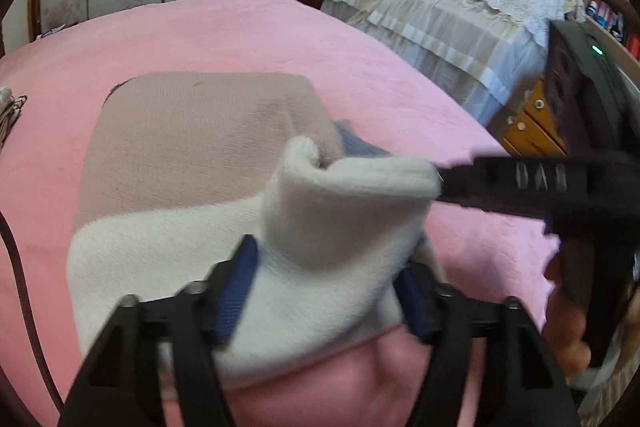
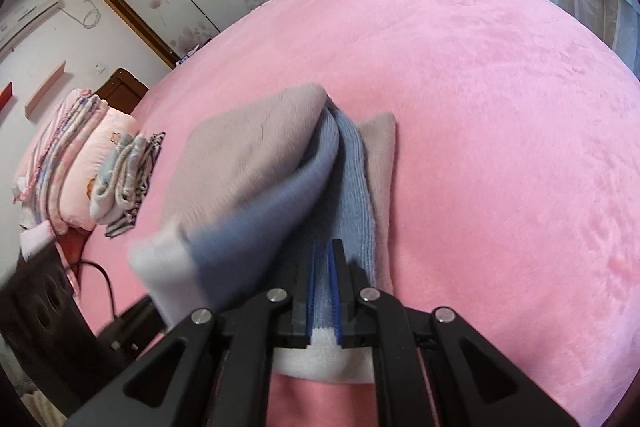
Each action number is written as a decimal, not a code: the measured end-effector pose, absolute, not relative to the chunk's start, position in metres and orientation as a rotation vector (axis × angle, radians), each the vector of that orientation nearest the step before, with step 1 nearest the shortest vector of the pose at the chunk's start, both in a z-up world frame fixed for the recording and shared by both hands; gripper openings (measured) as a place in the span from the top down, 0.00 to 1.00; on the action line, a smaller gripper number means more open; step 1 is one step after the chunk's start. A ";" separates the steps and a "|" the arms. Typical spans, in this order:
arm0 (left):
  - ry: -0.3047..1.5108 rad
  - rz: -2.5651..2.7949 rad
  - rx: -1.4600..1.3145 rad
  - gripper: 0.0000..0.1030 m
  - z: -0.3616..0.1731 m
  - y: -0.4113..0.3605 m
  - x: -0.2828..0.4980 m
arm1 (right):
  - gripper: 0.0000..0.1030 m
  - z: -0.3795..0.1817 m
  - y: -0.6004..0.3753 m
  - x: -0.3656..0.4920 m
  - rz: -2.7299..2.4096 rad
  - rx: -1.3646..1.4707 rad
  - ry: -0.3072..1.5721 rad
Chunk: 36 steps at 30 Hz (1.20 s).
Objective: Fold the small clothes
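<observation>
A small knit garment point(image 1: 192, 147) in taupe, white and blue bands lies on the pink bed cover point(image 1: 200, 35). My left gripper point(image 1: 328, 267) stands open over its near white part, its blue pads wide apart on either side of a raised white fold. My right gripper point(image 1: 444, 183) comes in from the right and holds that fold's edge up. In the right wrist view the right gripper point(image 2: 323, 247) has its pads close together, with the blue layer of the garment point(image 2: 248, 163) pinched between them. The garment's underside is hidden.
A pile of folded clothes point(image 2: 124, 171) and stacked quilts point(image 2: 72, 155) sit at the bed's far left, with a dark cable point(image 2: 100, 279) nearby. Lace-covered furniture point(image 1: 440, 7) and wooden drawers point(image 1: 532, 119) stand beyond the bed's right edge. A hand point(image 1: 568, 327) holds the right gripper.
</observation>
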<state>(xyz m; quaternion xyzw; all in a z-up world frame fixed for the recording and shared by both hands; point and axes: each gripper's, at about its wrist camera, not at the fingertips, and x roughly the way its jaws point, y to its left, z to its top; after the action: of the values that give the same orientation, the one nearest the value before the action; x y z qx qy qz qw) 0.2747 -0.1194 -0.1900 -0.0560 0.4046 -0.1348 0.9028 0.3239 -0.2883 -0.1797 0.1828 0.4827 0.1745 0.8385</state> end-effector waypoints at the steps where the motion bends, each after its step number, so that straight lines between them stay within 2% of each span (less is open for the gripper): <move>1: 0.829 -0.282 -0.109 0.31 -0.189 -0.122 0.271 | 0.66 -0.179 -0.293 0.324 0.366 0.395 1.021; 2: 0.824 -0.287 -0.102 0.28 -0.188 -0.125 0.268 | 0.56 -0.178 -0.297 0.324 0.365 0.408 1.020; 7: 0.828 -0.309 -0.100 0.27 -0.187 -0.128 0.254 | 0.53 -0.176 -0.305 0.331 0.407 0.497 1.030; 9: 0.820 -0.325 -0.129 0.23 -0.185 -0.127 0.250 | 0.53 -0.173 -0.302 0.336 0.431 0.515 1.035; 12: 0.820 -0.336 -0.143 0.22 -0.185 -0.129 0.249 | 0.43 -0.172 -0.291 0.346 0.456 0.501 1.069; 23: 0.915 -0.392 -0.157 0.22 -0.184 -0.123 0.257 | 0.42 -0.197 -0.252 0.402 0.503 0.370 1.279; 29: 0.965 -0.353 -0.165 0.22 -0.169 -0.105 0.248 | 0.42 -0.196 -0.240 0.408 0.502 0.251 1.298; 36: 0.933 -0.198 -0.245 0.22 -0.137 -0.049 0.253 | 0.43 -0.194 -0.237 0.409 0.488 0.220 1.293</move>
<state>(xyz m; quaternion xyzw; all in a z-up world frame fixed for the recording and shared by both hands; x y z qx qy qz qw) 0.2528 -0.0492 -0.1371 -0.1176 0.4477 -0.0950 0.8813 0.4088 -0.2371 -0.1938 0.1010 0.5949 0.2245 0.7652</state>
